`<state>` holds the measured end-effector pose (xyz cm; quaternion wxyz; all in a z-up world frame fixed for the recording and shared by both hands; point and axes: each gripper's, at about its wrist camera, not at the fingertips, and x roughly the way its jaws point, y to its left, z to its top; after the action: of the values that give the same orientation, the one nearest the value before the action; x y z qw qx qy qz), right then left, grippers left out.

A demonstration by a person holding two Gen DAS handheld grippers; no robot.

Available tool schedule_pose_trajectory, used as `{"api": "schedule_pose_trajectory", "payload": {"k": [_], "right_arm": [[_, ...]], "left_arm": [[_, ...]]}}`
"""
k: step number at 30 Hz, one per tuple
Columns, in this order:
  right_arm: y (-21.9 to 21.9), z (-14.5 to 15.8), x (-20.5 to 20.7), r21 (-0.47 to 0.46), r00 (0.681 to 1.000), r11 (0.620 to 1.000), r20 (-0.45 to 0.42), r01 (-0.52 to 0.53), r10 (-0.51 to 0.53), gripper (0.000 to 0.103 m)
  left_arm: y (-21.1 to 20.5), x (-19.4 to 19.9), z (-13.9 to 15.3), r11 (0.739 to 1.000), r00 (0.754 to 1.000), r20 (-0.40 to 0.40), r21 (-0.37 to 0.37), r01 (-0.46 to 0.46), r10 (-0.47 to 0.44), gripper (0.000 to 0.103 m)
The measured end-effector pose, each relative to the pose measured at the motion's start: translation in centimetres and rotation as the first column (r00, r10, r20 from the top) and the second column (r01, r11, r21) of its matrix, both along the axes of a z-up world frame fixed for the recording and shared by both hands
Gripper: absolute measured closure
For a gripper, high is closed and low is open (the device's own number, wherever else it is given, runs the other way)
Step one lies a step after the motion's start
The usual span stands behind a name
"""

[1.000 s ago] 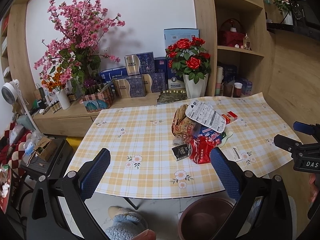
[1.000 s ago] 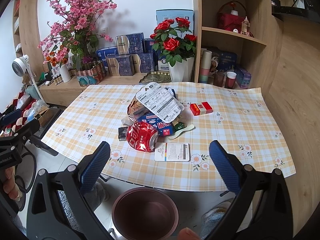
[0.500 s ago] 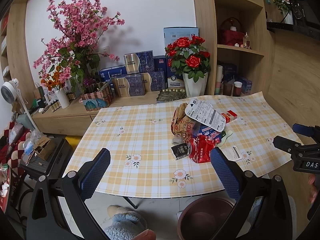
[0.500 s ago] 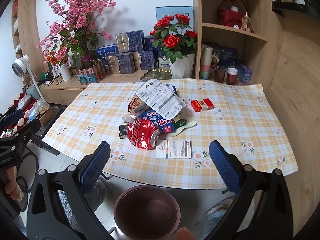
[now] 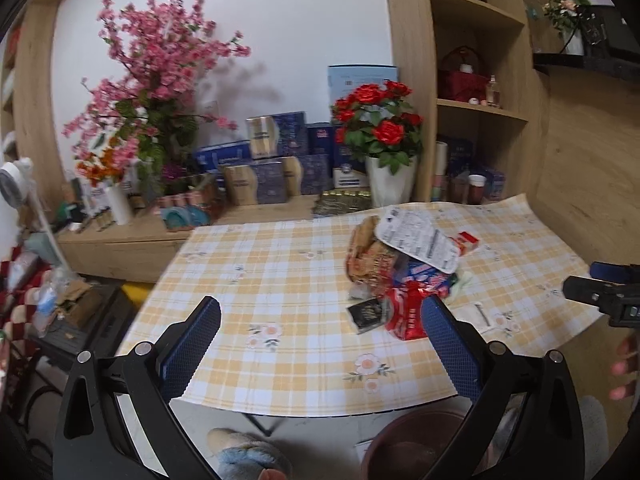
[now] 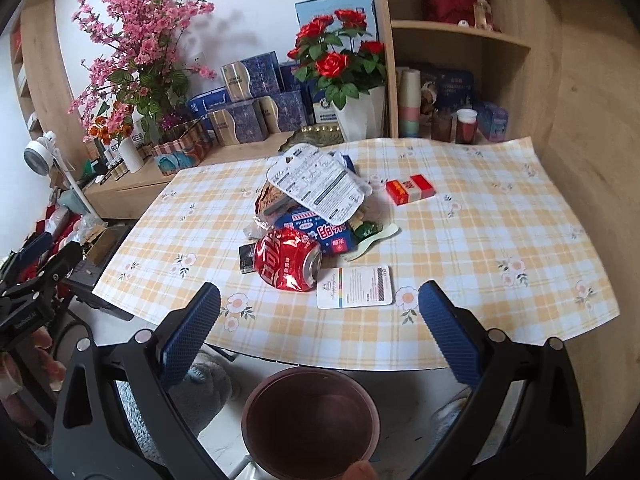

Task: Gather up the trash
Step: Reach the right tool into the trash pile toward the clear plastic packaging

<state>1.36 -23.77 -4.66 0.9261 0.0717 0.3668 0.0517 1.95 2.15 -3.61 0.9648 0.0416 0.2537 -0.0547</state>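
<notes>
A heap of trash [image 6: 308,216] lies mid-table on the yellow checked cloth [image 6: 480,240]: a crushed red can [image 6: 286,258], a blue wrapper [image 6: 320,232], a white printed blister card [image 6: 316,184], a brown snack bag [image 5: 366,256] and a small black packet [image 5: 366,314]. A white card [image 6: 354,293] and a red carton [image 6: 410,189] lie apart from it. A brown bin [image 6: 310,420] stands on the floor below the table's near edge. My right gripper [image 6: 318,330] hangs open over that edge, in front of the can. My left gripper [image 5: 320,340] is open too, left of the heap.
Behind the table a low wooden cabinet carries pink blossoms [image 5: 156,80], a white pot of red roses [image 6: 340,68] and blue boxes [image 6: 248,92]. Wooden shelves [image 5: 476,108] rise at the back right. A slippered foot [image 5: 248,456] stands under the table; clutter fills the floor at left.
Both grippers have moved closer to the table, so the heap looks larger. The right one tilted down over the edge. Nothing was touched; both jaws stayed apart.
</notes>
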Motion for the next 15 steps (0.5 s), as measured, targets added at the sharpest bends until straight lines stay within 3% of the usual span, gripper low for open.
{"api": "schedule_pose_trajectory", "payload": {"k": [7, 11, 15], "right_arm": [[-0.5, -2.0, 1.9, -0.006, 0.999, 1.0, 0.046, -0.009, 0.01, 0.005], [-0.8, -3.9, 3.8, -0.026, 1.0, 0.999, 0.006, -0.02, 0.02, 0.005], [-0.8, -5.7, 5.7, -0.105, 0.999, 0.995, -0.032, 0.001, -0.005, 0.006]], "left_arm": [[1.6, 2.5, -2.9, 0.986, 1.0, -0.013, -0.165, 0.019, -0.021, 0.005], [1.1, 4.6, -4.8, 0.989, 1.0, -0.006, -0.145, -0.001, 0.0, 0.005], [0.2, 7.2, -6.9, 0.987, 0.995, -0.083, -0.155, 0.033, -0.047, 0.005]]}}
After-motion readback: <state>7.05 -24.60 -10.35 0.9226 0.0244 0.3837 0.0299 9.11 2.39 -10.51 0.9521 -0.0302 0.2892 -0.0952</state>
